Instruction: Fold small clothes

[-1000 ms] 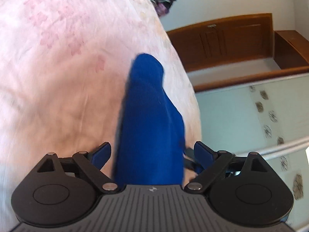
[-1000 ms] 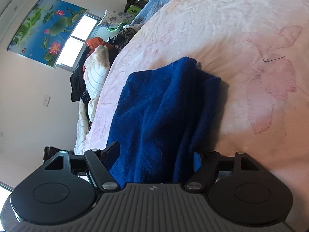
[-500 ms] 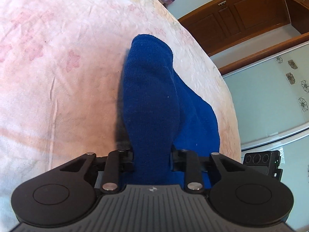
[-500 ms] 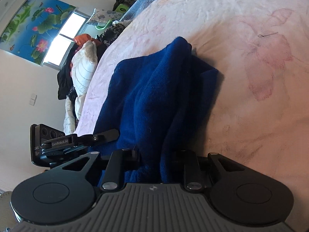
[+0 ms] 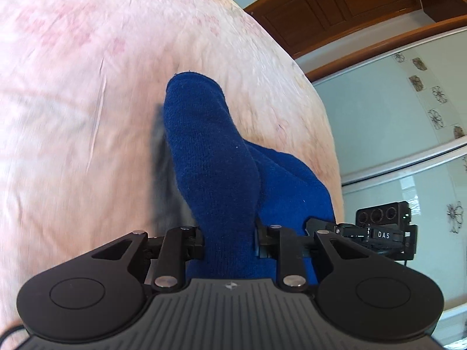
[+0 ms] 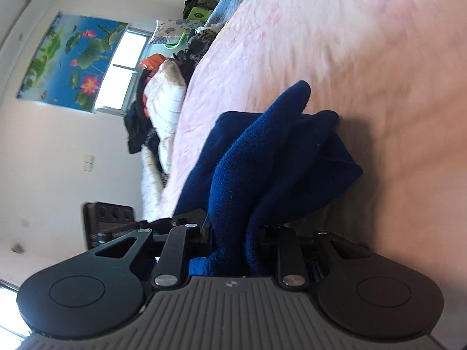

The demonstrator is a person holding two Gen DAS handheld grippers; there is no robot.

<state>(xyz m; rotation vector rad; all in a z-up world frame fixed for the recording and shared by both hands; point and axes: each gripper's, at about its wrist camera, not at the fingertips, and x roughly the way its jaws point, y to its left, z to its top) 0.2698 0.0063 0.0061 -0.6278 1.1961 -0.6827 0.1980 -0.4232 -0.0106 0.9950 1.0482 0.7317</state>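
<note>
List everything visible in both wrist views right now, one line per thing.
garment: 1, dark blue knit, bunched on the bed, pinched by both grippers
bedspread: 1, pale pink with faint flowers, covers the bed
cabinet: 1, brown wood, beyond the bed in the left view
panels: several, pale green with flower prints, right side of the left view
blind: 1, blue with lotus flowers, over the window
window: 1, bright, on the wall
heap of clothes and bedding: 1, mixed colours, along the bed's far edge
wall switch: 1, white, below the window
left gripper: 1, black, closed on the garment
right gripper: 1, black, closed on the garment
</note>
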